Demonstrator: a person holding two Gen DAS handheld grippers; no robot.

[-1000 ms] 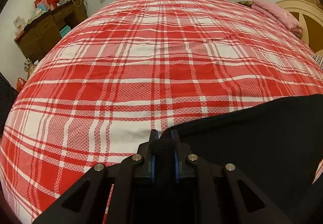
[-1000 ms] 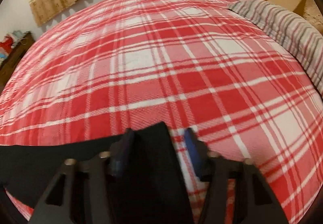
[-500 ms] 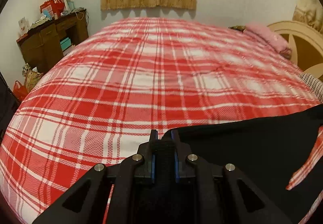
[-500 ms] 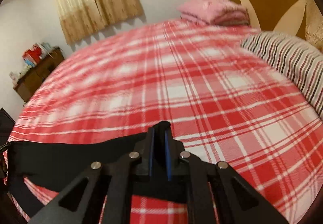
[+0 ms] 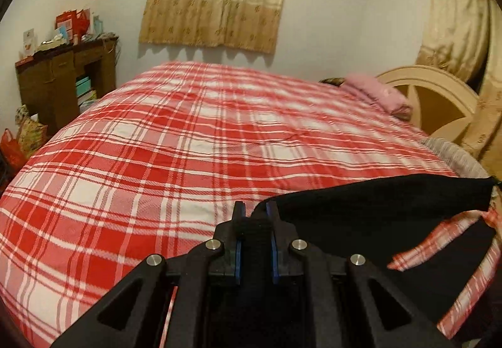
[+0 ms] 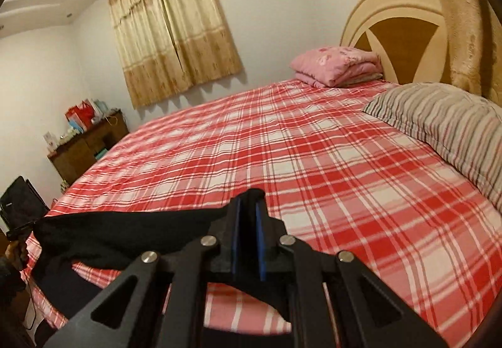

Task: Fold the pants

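plaid bed (image 6: 313, 160), striped pillow (image 6: 439, 122) beside

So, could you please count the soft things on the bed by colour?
Black: 1, the pants, held by the left gripper and the right gripper
Pink: 1, the folded blanket
Grey striped: 1, the pillow
Total: 3

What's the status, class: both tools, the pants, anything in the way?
Left tool and right tool both shut on the black pants. Pants stretched between them above the plaid bed. Nothing blocking.
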